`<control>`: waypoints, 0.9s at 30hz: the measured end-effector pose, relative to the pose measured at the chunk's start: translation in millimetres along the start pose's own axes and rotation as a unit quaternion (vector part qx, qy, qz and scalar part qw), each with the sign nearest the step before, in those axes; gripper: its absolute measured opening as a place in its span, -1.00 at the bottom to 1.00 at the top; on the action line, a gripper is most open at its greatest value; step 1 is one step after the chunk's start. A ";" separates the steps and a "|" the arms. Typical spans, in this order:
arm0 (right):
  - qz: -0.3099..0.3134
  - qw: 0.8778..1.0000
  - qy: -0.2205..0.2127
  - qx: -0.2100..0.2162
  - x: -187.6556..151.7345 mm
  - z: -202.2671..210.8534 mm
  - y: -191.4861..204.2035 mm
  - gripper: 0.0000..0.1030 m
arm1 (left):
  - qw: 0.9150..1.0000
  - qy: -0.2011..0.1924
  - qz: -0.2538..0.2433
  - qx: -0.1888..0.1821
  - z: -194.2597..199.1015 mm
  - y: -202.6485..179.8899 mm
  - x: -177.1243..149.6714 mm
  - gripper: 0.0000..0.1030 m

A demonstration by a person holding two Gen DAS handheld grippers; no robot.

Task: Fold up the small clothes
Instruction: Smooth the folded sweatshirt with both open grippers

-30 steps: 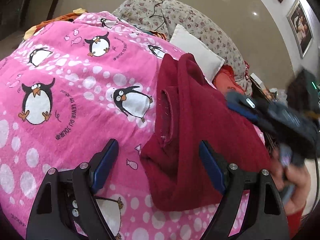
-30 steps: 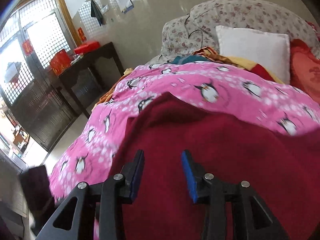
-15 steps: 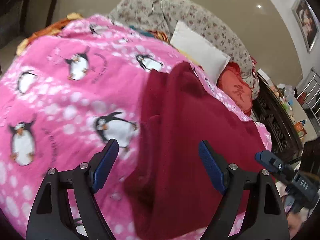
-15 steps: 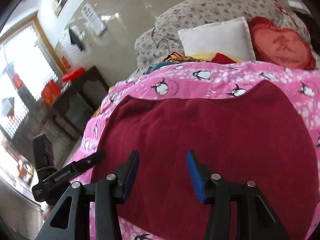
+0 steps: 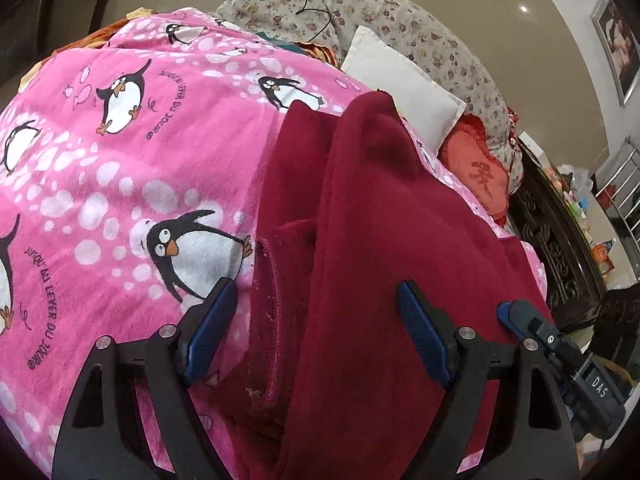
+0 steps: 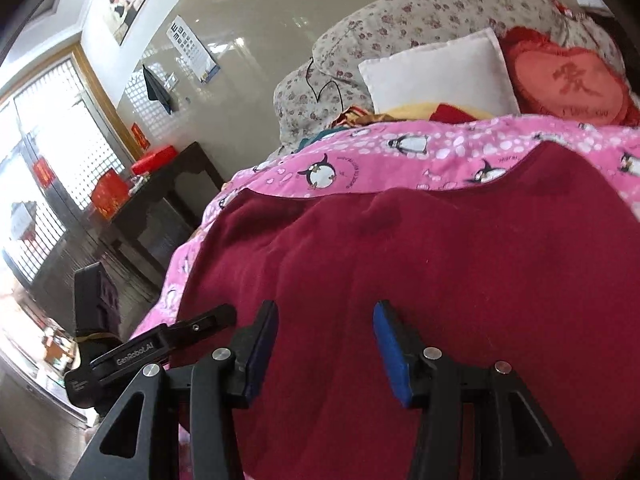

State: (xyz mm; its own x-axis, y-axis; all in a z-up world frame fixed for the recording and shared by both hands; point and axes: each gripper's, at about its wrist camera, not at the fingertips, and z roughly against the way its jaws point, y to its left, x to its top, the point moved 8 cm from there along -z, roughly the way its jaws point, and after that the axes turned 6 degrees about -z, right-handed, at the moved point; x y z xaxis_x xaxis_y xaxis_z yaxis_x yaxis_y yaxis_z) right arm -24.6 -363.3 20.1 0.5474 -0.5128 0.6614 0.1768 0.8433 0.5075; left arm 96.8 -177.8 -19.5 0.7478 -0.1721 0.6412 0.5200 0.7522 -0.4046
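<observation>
A dark red fleece garment lies spread on a pink penguin blanket on a bed; its left part is folded over, with a hemmed opening showing. It fills the right wrist view too. My left gripper is open and empty, just above the garment's near edge. My right gripper is open and empty over the garment's near side. The right gripper shows at the right edge of the left wrist view, and the left gripper shows at the lower left of the right wrist view.
A white pillow, a red heart cushion and floral bedding lie at the bed's head. A dark carved headboard stands to the right. A dark side table with red boxes stands by the windows.
Both grippers have shifted and stayed open. The garment lies flatter and more spread than a second ago. The left gripper has come closer to the garment's near edge.
</observation>
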 end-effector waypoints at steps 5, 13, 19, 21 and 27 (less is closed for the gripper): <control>0.024 0.998 -0.024 -0.055 5.1 14.1 -9.0 -0.07 | 1.000 -0.002 -0.010 0.004 -0.2 -1.2 -2.6 0.60; -0.012 0.996 -0.011 -0.087 10.3 28.8 -50.2 -0.04 | 0.999 -0.008 -0.030 0.015 -0.2 -5.1 -7.2 0.60; -0.013 0.988 -0.065 -0.140 31.7 86.2 -67.2 0.25 | 0.999 -0.007 -0.032 0.008 -0.4 -6.8 -9.5 0.60; -0.022 0.983 -0.074 -0.164 36.4 102.3 -82.7 0.35 | 0.999 -0.004 -0.034 0.002 0.8 -6.0 -10.4 0.60; -0.032 0.975 -0.037 -0.216 31.3 105.8 -128.5 0.41 | 0.999 0.000 -0.035 -0.017 4.7 -3.7 -11.7 0.60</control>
State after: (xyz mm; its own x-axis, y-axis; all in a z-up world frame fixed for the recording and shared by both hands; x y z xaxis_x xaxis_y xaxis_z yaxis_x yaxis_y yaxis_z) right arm -116.8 -504.8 34.0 0.4666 -0.5641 0.6812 0.5464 0.7895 0.2795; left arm 84.2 -175.6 -22.4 0.7087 -0.2233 0.6693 0.5851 0.7161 -0.3807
